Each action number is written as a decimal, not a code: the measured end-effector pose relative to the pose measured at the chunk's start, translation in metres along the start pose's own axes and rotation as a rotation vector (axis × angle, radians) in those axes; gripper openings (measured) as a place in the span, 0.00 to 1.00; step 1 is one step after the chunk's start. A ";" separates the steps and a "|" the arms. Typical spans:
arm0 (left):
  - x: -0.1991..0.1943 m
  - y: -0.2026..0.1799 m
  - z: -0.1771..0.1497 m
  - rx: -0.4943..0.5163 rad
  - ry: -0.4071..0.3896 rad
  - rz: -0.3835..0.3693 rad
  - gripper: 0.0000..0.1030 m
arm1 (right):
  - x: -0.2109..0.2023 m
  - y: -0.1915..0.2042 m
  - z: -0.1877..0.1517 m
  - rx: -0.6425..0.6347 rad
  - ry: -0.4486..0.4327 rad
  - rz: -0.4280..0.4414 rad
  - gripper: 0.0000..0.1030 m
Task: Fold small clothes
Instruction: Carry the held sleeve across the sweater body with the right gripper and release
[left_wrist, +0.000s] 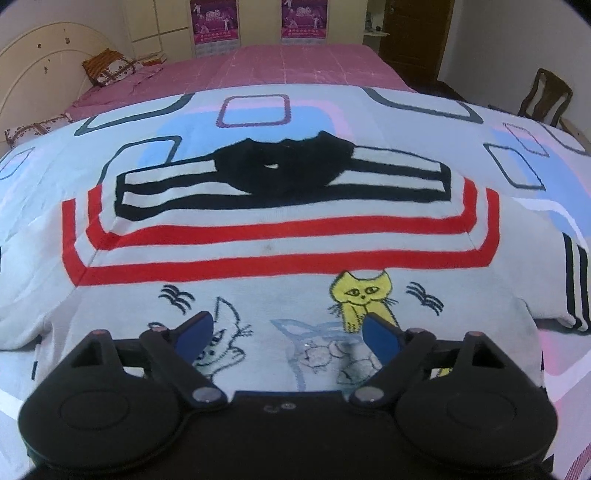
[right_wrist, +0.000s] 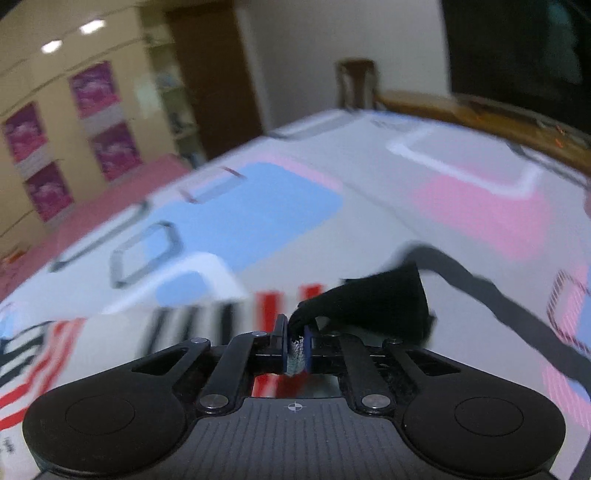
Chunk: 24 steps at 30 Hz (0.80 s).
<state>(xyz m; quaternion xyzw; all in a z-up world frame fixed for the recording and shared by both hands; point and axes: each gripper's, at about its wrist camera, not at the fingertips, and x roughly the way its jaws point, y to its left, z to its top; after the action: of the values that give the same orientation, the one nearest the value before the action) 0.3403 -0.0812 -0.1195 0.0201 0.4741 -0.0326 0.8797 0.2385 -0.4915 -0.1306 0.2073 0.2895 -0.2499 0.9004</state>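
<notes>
We see a wide bed w/ a white quilt printed in pale blue and pink blocks and grey rounded-square outlines (left_wrist: 369, 110); beyond it lies a pink checked bedsheet (left_wrist: 288, 62) running to the far wall. On the right wrist view the same quilt (right_wrist: 258, 206) fills most of the frame, blurred, w/ a curved wooden footboard rail (right_wrist: 480, 114) along its far edge.

Spread flat on the quilt is the small white knit sweater w/ red and black stripes and cat drawings (left_wrist: 280, 254), front up, neck end away from us on the left wrist view. Its black collar (left_wrist: 284, 166) sits bunched at the top centre; one sleeve w/ black cuff stripes (left_wrist: 576, 288) lies out to the side. A yellow cat motif (left_wrist: 364, 295) is on the chest, just beyond the left tool's tip.

Cream arched headboard (left_wrist: 40, 70) stands at far left, a brown-and-white patterned pillow (left_wrist: 110, 66) near it. Cream wardrobe doors w/ magenta posters (left_wrist: 214, 22) back the room, a dark wooden chair (left_wrist: 546, 96) at right.

Left gripper (left_wrist: 288, 332): blue pads spread wide apart, hovering over the sweater's lower front, nothing between them.

Right gripper (right_wrist: 295, 339): pads pressed together on a bit of fabric, black collar edge (right_wrist: 369, 306) of the sweater (right_wrist: 269, 306) trailing out from the pinch; pale knit shows between the pads. Whether that part is lifted off the quilt we can't tell, frame too blurred.
</notes>
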 end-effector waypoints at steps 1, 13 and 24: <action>-0.002 0.004 0.001 -0.012 -0.007 -0.002 0.85 | -0.007 0.015 0.002 -0.035 -0.021 0.028 0.07; -0.017 0.080 0.002 -0.086 -0.044 0.003 0.85 | -0.052 0.224 -0.048 -0.322 0.002 0.427 0.07; -0.013 0.119 -0.003 -0.114 -0.012 -0.112 0.85 | -0.032 0.311 -0.137 -0.413 0.242 0.531 0.38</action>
<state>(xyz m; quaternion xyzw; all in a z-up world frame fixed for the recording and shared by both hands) 0.3398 0.0383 -0.1102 -0.0566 0.4704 -0.0547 0.8789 0.3360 -0.1642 -0.1422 0.1170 0.3747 0.0828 0.9160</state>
